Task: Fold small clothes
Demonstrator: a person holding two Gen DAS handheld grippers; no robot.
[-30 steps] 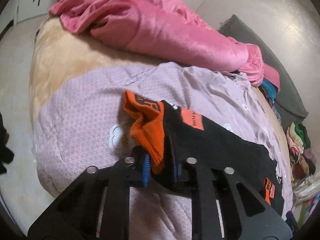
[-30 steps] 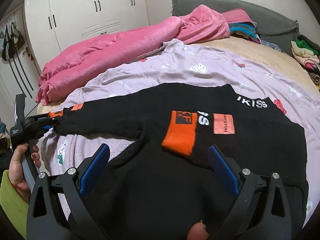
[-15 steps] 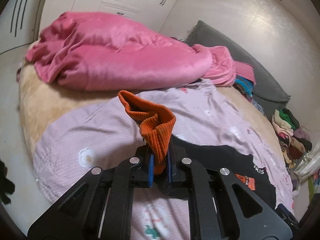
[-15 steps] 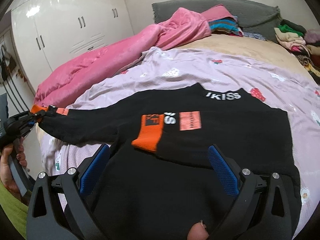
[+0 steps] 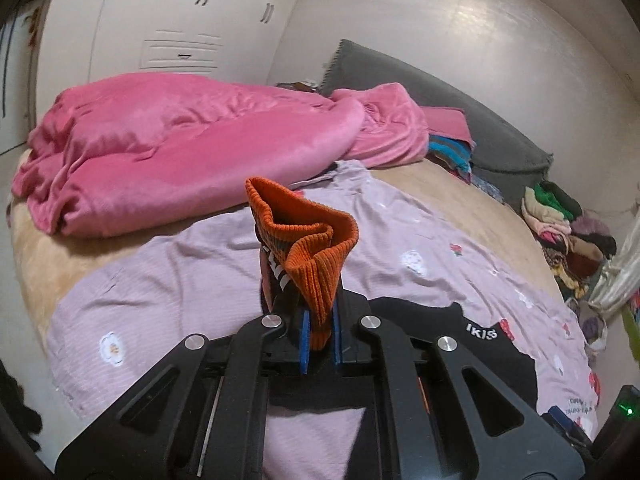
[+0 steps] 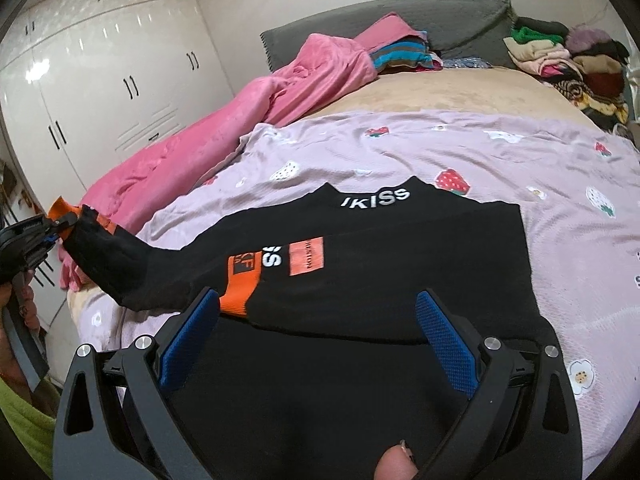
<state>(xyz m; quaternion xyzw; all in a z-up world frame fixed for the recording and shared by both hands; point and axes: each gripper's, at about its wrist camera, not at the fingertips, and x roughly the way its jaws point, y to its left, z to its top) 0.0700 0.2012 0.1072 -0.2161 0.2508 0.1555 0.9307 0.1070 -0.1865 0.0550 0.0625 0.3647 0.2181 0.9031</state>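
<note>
A black sweater [image 6: 400, 264] with orange patches and white lettering lies on a lilac sheet [image 6: 460, 152] spread over the bed. Its right sleeve is folded across the chest, orange cuff [image 6: 240, 284] near my right gripper's left pad. My left gripper [image 5: 319, 336] is shut on the other sleeve's orange cuff [image 5: 316, 256], which sticks up above the blue pads; in the right wrist view that gripper [image 6: 52, 230] holds the black sleeve [image 6: 120, 264] lifted out to the left. My right gripper [image 6: 316, 332] hovers open over the sweater's lower body, nothing between its pads.
A pink blanket [image 5: 180, 148] is bunched along the bed's far left side. A grey headboard cushion [image 6: 400, 20] and a heap of mixed clothes [image 6: 568, 60] sit at the far end. White wardrobe doors [image 6: 100, 80] stand beyond the bed. A hand [image 6: 20, 308] grips the left tool.
My left gripper rose and swung outward with the orange cuff, lifting and stretching the sleeve off the sheet. The right gripper slid sideways over the sweater, still open.
</note>
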